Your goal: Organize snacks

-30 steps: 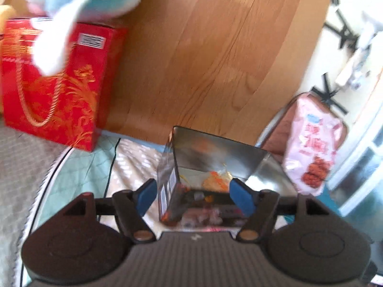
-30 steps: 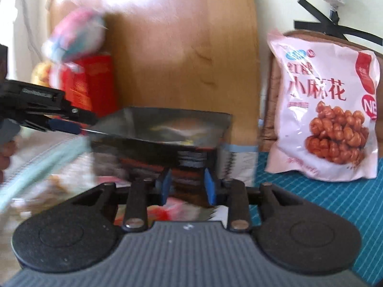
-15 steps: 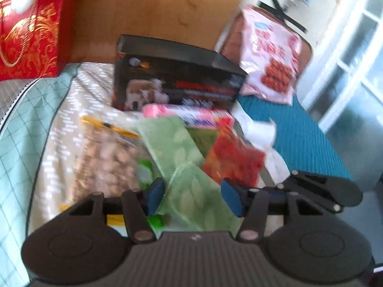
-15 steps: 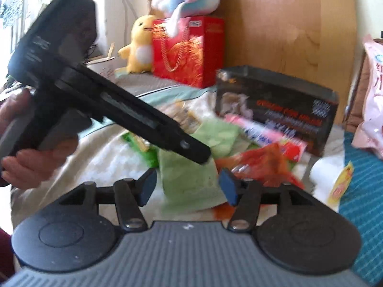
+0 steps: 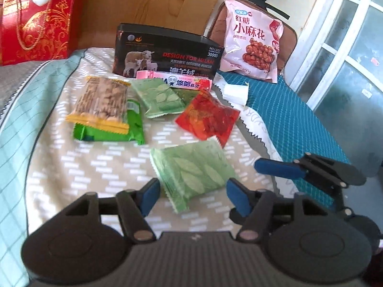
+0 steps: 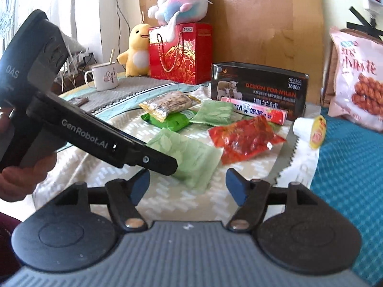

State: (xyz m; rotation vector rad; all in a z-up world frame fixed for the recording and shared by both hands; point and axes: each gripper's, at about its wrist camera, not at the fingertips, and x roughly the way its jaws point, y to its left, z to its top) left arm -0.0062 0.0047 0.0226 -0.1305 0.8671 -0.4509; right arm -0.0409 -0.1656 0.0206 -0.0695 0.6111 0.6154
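Snack packets lie spread on the patterned cloth in front of a black box (image 5: 167,55). Nearest is a light green packet (image 5: 194,172). It lies just ahead of my left gripper (image 5: 192,197), whose jaws are opening with no pad touching it. Behind it are a red packet (image 5: 208,117), a yellow nut packet (image 5: 103,100) on a bright green one (image 5: 110,131), a second light green packet (image 5: 158,95) and a pink bar (image 5: 174,81). My right gripper (image 6: 188,187) is opening too, with nothing between its fingers. The left tool's body (image 6: 95,134) crosses its view.
A big pink snack bag (image 5: 251,43) leans on a chair at the back right. A red gift bag (image 5: 36,24) stands back left, with plush toys (image 6: 136,50) and a mug (image 6: 104,76) nearby. A white roll (image 5: 235,93) lies by the teal cloth (image 5: 299,124).
Both grippers have pulled back from the black box, which now stands on the cloth with the snacks spread before it. The right gripper's jaws, shut before, have widened.
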